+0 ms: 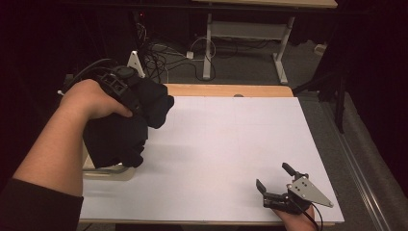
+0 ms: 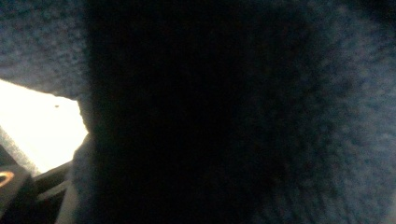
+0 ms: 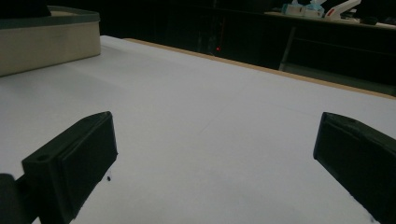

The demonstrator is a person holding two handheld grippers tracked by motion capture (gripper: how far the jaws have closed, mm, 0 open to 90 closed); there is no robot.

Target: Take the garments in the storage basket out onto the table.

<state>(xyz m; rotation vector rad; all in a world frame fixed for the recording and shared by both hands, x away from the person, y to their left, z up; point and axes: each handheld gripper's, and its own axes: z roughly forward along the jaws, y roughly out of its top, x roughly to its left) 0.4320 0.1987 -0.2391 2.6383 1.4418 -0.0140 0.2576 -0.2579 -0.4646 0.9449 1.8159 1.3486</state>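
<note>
Dark cloth (image 1: 120, 134), a soft bundle of black fabric, hangs from the left gripper (image 1: 126, 89) above the beige tray (image 1: 108, 172) at the left edge of the counter (image 1: 226, 144). The step in hand looks like lifting the cloth out of the tray and carrying it toward the open white surface. Whether the left jaws pinch the fabric or are merely wrapped in it I cannot tell: the cloth (image 2: 233, 116) swallows them in the left gripper view, leaving just a bright sliver of counter at the lower left. The right gripper (image 1: 275, 185) waits low at the near right corner, its jaws spread wide with nothing between them (the right gripper view shows bare white counter (image 3: 210, 140) between the two black pads, and the tray (image 3: 46, 46) farther off). Next, I judge, the cloth needs setting down mid-counter so the right gripper can take an edge. How much fabric remains in the tray is hidden beneath the bundle.
</note>
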